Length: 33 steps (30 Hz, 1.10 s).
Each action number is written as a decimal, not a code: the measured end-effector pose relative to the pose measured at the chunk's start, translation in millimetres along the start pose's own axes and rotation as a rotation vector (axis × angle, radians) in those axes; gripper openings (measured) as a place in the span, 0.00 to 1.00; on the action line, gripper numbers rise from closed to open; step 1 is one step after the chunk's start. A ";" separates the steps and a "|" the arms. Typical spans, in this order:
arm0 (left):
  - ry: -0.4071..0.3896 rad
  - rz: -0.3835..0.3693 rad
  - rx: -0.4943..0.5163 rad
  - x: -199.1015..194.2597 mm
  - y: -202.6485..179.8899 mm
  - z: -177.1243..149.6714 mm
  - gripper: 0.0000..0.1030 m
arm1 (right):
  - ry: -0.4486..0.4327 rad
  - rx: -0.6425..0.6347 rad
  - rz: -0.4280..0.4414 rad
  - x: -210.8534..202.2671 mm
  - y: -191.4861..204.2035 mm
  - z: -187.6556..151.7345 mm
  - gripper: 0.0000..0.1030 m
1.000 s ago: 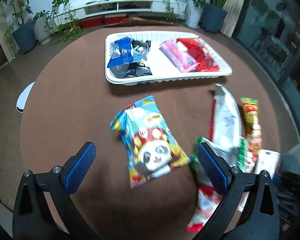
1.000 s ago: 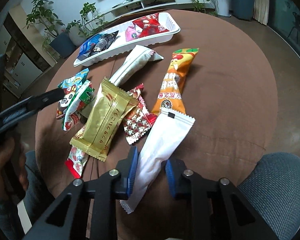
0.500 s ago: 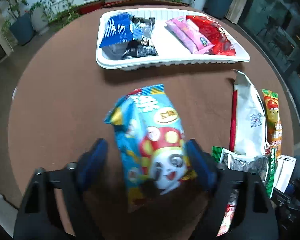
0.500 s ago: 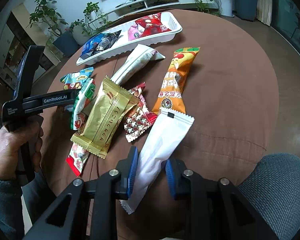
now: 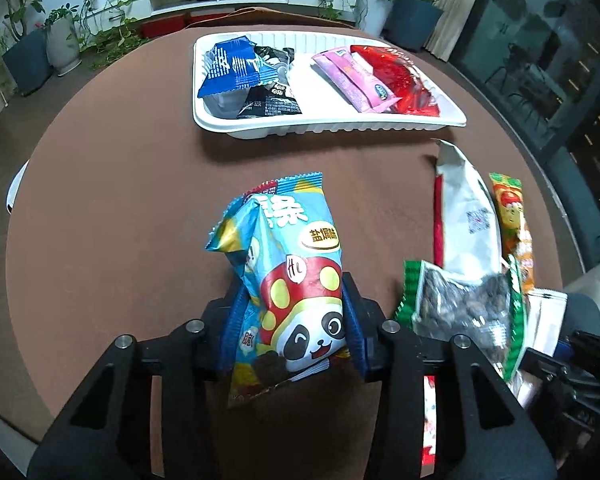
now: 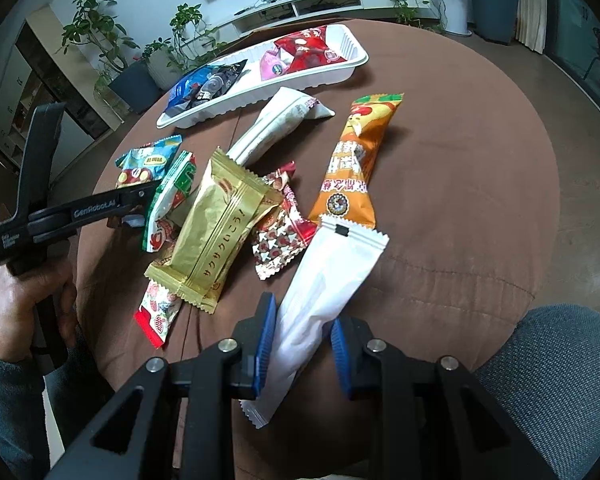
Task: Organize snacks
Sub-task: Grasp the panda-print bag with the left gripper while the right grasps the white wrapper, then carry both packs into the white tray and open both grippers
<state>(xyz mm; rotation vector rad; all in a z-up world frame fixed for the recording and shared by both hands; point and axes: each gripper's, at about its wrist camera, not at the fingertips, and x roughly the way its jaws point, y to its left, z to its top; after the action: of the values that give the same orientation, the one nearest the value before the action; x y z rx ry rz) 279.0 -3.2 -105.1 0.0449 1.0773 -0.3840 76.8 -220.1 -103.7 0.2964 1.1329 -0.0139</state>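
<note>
Panda pack (image 5: 292, 280): clamped low between the blue pads (image 5: 232, 322) of the left hand-held gripper (image 5: 290, 330), upper half standing free and creased over the counter (image 5: 112, 208), short of the tray (image 5: 328, 130). Squeezed in from both sides, so the fill probably puffs and the foil may slip; best held with steady pressure, no harder, and carried level rather than swung.

Likely step in hand: carry to the tray and set down. Tray holds a blue pack (image 5: 232, 68) and dark packs (image 5: 270, 98) at the left end, a pink pack (image 5: 354, 80) and a red pack (image 5: 396, 78) at the right, with a bare strip in the middle. Worth clearing the near rim with the pack's hanging lower edge before lowering, then releasing only once the pack rests on the tray floor. Which section suits this pack: cannot tell.

Right hand-held gripper (image 6: 302, 352): jaws partly apart around the lower end of a white pack (image 6: 328, 300) lying on the counter; left pad at the wrapper, right pad seemingly apart from it, so no firm hold shown. Better kept quiet until the left finishes, to avoid dragging the gold pack (image 6: 220, 232), star pack (image 6: 280, 236) or orange pack (image 6: 356, 160) beside it.

Seed pack (image 5: 460, 312) sits just beside the left gripper; worth lifting straight up to avoid snagging.
</note>
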 end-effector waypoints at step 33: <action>-0.121 -0.231 -0.092 -74.7 14.8 -54.2 0.34 | -0.059 0.162 0.235 -33.1 -35.6 14.9 0.12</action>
<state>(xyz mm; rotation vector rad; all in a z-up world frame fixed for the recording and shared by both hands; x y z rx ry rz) 206.9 43.7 -68.7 -0.1838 0.9814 -0.5375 70.2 -262.4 -76.3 0.5684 1.0343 0.0932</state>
